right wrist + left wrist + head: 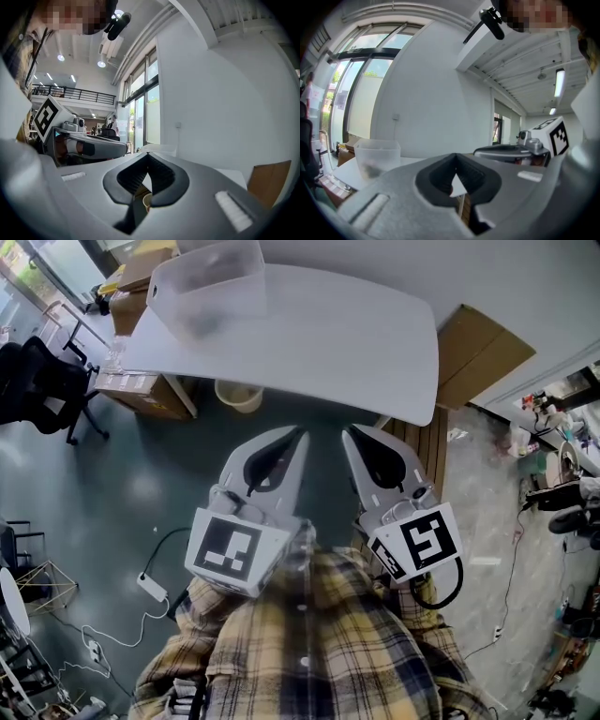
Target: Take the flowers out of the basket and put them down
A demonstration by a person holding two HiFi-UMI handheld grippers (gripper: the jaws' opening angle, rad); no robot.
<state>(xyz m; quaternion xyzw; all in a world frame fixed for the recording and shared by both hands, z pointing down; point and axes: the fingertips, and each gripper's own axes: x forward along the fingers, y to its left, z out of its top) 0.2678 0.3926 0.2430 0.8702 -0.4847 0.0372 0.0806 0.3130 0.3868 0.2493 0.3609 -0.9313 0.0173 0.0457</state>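
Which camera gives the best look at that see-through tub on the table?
The head view: the tub shows large, from above, at the table's far left corner. The left gripper view shows the tub smaller, side-on. The right gripper view shows it barely, if at all.

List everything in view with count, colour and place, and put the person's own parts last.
table: 1, white, ahead of the person
basket: 1, translucent, on the table's far left corner; contents unclear
cardboard boxes: at least two, brown, by the table's left end
cardboard sheet: 1, brown, beyond the table's right end
bucket: 1, cream, on the floor at the table's near edge
office chair: 1, black, far left
power strip: 1, white, on the floor, lower left
shirt: 1, yellow and navy plaid, bottom centre
left gripper: 1, grey, short of the table, fingers together, empty
right gripper: 1, grey, beside it, fingers together, empty
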